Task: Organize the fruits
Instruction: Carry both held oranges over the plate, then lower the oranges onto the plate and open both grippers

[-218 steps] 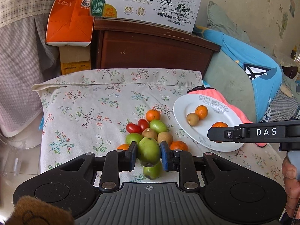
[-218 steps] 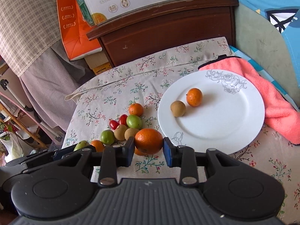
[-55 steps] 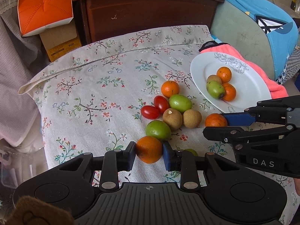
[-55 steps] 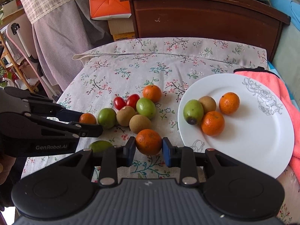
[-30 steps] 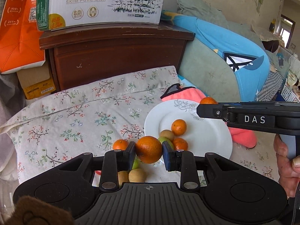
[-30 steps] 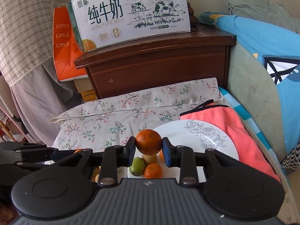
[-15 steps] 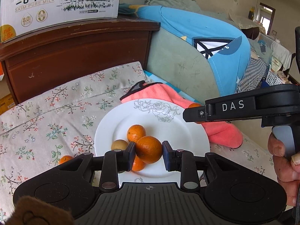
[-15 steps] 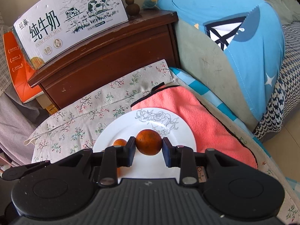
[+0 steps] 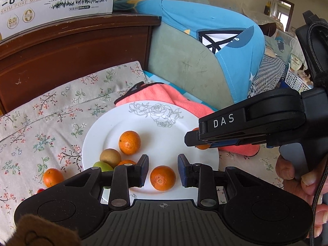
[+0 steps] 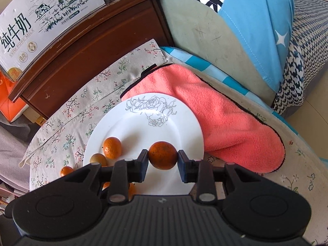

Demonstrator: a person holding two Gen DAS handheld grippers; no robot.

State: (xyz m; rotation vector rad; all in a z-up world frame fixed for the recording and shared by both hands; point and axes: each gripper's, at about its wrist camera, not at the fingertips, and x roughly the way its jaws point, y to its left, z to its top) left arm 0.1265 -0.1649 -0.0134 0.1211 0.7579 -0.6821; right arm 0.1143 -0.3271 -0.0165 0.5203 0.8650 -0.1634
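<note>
White china with a grey rose drawing, the plate (image 9: 114, 127) lies on a flowered cloth (image 9: 51, 112) just ahead of both tongs. The left tongs (image 9: 163, 169) are opening: their pads stand clear of an orange (image 9: 163, 178) that sits on the near part of the plate between them, with a gap on either side. Beyond the left pad of these tongs lie three more fruits on the plate: another orange (image 9: 129, 142), a brown round fruit (image 9: 110, 156), and a green fruit (image 9: 102, 166) half hidden behind the finger. Off the plate, to the left of the left tongs, a small orange (image 9: 52, 177) rests on the cloth. The right tongs (image 10: 163, 160) are clamped on a second orange (image 10: 163, 157), both pads touching its sides, and hold it above the near right part of the plate (image 10: 143, 123); from the left wrist view these tongs (image 9: 191, 141) reach in from the right over the plate's rim. A pink towel (image 10: 225, 127) lies beyond and to the right of the right tongs, its edge tucked under the plate. A person's hand (image 9: 299, 186) grips the right tool's handle.
</note>
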